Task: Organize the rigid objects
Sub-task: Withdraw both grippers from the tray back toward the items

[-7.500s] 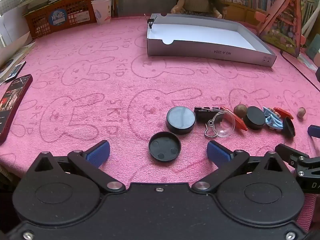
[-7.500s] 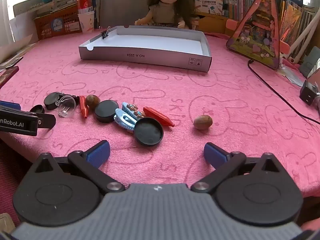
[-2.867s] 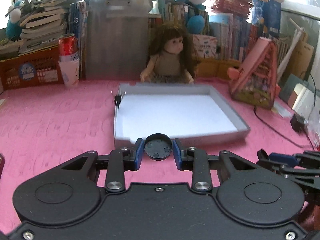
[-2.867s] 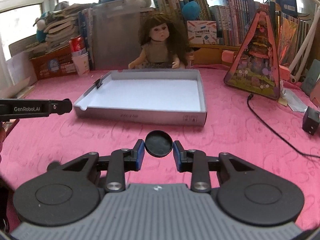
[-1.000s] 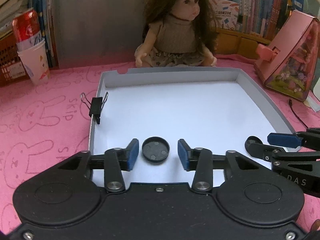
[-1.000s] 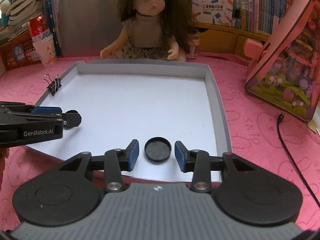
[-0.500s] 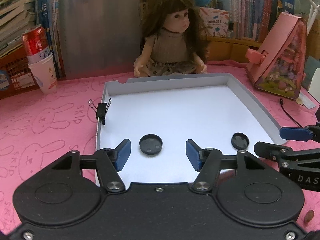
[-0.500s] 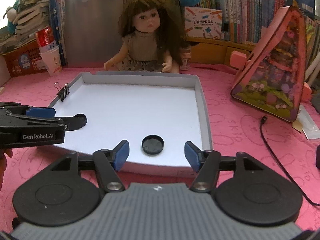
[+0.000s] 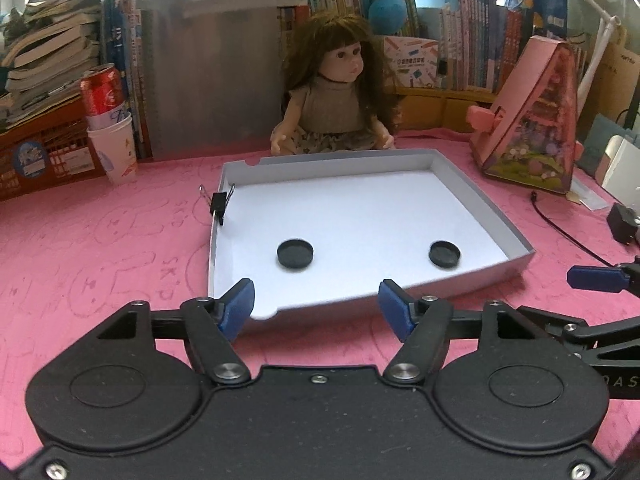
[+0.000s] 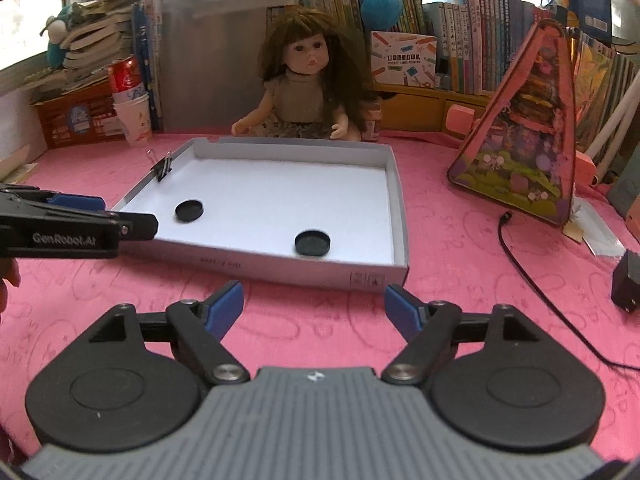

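Observation:
Two black round lids lie in the grey shallow box (image 9: 496, 216) on the pink cloth. In the left wrist view one lid (image 9: 295, 254) lies at the front left and the other lid (image 9: 444, 254) at the front right. In the right wrist view they show as the left lid (image 10: 189, 210) and the nearer right lid (image 10: 312, 243), inside the box (image 10: 280, 266). My left gripper (image 9: 316, 310) is open and empty, just before the box's near edge. My right gripper (image 10: 314, 306) is open and empty, over the cloth in front of the box.
A black binder clip (image 9: 218, 204) is clipped on the box's left wall. A doll (image 9: 336, 96) sits behind the box. A pink triangular case (image 9: 536, 128) stands at the right, with a black cable (image 10: 532, 280) and adapter. A cup and can (image 9: 110, 128) stand at the back left.
Both grippers have pulled back from the box and risen, their jaws opened wider. The two lids stay where they were let go in the box.

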{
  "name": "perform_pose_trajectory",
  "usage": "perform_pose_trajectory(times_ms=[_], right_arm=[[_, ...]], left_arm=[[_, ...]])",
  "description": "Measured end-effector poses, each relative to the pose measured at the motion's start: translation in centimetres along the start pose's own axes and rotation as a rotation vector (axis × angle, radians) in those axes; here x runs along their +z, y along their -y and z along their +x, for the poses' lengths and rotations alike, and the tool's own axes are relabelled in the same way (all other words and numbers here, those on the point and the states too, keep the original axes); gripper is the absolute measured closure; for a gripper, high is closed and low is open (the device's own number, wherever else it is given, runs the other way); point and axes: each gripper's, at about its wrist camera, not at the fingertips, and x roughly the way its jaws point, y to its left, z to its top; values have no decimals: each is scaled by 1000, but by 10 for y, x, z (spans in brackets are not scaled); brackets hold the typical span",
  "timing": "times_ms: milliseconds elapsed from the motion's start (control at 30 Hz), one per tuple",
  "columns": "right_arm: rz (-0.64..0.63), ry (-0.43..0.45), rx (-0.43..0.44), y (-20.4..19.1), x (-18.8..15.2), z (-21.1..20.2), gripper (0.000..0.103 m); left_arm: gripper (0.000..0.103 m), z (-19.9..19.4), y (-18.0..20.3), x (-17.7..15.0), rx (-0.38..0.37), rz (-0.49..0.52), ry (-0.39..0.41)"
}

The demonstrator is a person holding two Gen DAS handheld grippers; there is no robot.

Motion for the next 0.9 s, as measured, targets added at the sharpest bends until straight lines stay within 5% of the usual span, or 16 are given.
perform_pose_trajectory(times_ms=[900], right_arm=[[-26, 79, -20, 7, -81, -57, 15]], left_arm=[[34, -81, 2, -93, 25, -3, 58]])
